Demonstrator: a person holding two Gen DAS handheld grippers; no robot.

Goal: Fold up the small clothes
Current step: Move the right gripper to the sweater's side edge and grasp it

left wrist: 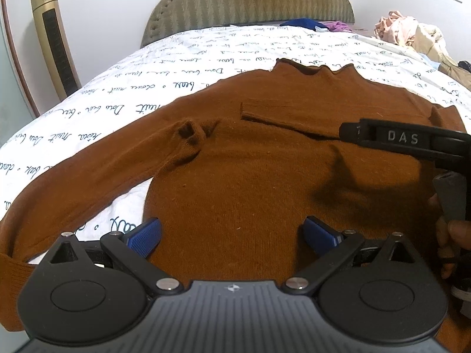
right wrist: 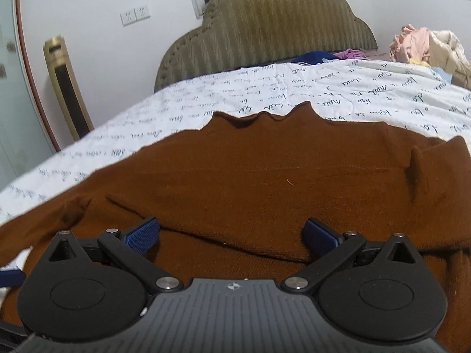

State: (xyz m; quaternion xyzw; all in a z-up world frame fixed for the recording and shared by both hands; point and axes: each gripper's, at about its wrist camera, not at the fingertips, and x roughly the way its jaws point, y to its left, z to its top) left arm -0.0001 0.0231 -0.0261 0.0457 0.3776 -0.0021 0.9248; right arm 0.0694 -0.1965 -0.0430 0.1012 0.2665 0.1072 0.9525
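**Caller:** Jaws first. Both pairs are spread wide with nothing pinched. On the left, the left gripper [left wrist: 229, 232] hovers over the lower body of the brown sweater [left wrist: 250, 161], blue pads apart and only knit showing between them.

**Analyst:** Same on the right. The right gripper [right wrist: 231, 234] has its jaws as wide as they go, and no cloth is caught between the pads. It sits low over the sweater's chest.

**Caller:** So where are we on the fold?

**Analyst:** Early, I'd say. The sweater lies flat on the bed [left wrist: 176, 67], neck toward the headboard [left wrist: 250, 3]. Going left to right in the left camera: the left sleeve [left wrist: 88, 161] is stretched out across the printed sheet, not yet folded. The other sleeve [left wrist: 282, 117] is already laid across the chest, its cuff reaching about the middle.

**Caller:** And what remains?

**Analyst:** The outstretched sleeve has to come in, then the body needs folding up. That's my reading. The hem isn't clearly visible.

**Caller:** Poses?

**Analyst:** The left tool tilts steeply down at the fabric. The right one comes in from the right edge of the left view, a black finger marked DAS above the folded sleeve, with a hand [left wrist: 450, 235] wrapped on its handle. It angles down more shallowly.

**Caller:** A clothes pile [left wrist: 412, 32] waits at the far right.
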